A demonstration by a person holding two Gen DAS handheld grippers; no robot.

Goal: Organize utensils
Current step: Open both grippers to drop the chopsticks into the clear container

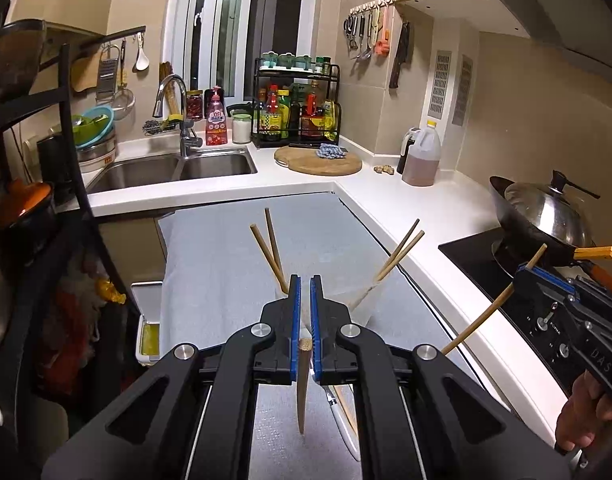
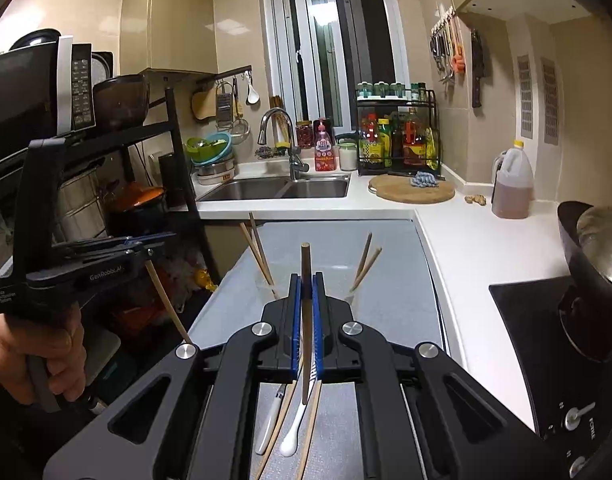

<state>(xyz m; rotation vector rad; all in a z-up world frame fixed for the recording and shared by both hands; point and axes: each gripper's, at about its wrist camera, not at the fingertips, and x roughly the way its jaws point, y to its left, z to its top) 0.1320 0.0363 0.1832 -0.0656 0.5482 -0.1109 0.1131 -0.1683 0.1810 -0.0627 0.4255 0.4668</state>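
My left gripper [image 1: 304, 280] is shut on a wooden chopstick [image 1: 302, 384] that hangs down over the grey mat [image 1: 225, 264]. My right gripper [image 2: 306, 278] is shut on another wooden chopstick [image 2: 305, 320], held upright; it shows in the left wrist view too [image 1: 494, 304]. Two clear cups stand ahead on the mat: the left cup [image 2: 267, 292] holds two chopsticks [image 2: 257, 252], the right cup [image 2: 356, 300] holds two more [image 2: 368, 260]. Below the grippers lie loose chopsticks [image 2: 312, 428], a white spoon [image 2: 295, 432] and a white-handled utensil [image 2: 267, 424].
A white counter [image 2: 466, 248] runs along the right with a black cooktop [image 2: 526, 320] and wok [image 2: 594, 248]. A sink [image 2: 277, 188], cutting board [image 2: 412, 190] and oil jug [image 2: 512, 184] stand behind. A black shelf rack [image 2: 177, 152] is at the left.
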